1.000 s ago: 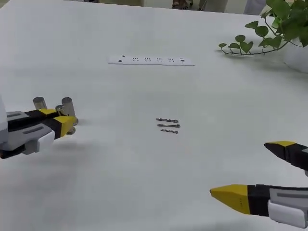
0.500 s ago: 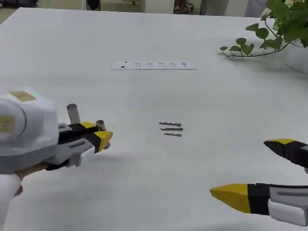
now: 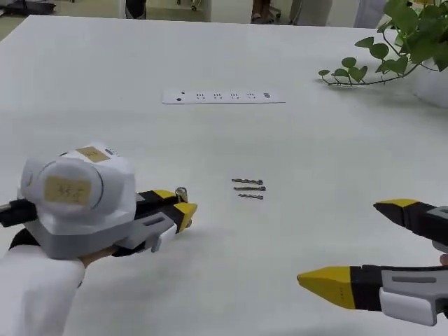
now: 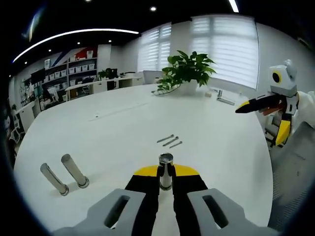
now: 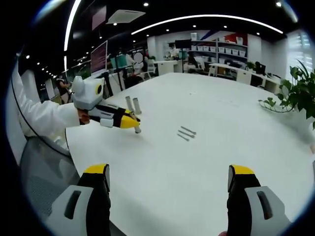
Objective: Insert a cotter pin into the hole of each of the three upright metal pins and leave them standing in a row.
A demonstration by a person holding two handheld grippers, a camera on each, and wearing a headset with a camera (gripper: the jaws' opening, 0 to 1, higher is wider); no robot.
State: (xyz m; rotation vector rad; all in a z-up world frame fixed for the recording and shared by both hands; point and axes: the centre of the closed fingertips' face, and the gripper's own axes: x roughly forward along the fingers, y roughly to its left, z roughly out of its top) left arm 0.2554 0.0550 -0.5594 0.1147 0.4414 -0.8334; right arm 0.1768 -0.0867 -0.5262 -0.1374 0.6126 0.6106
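Pin (image 4: pixel 165 169) in left hand-held gripper (image 4: pixel 166 173) | cotter pins (image 3: pixel 248 189) well apart on table (image 3: pixel 329 154)

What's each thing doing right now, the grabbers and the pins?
left gripper: shut on metal pin
metal pin: upright, gripped
right gripper: open, empty
two other pins: standing, untouched
cotter pins: lying flat, none inserted
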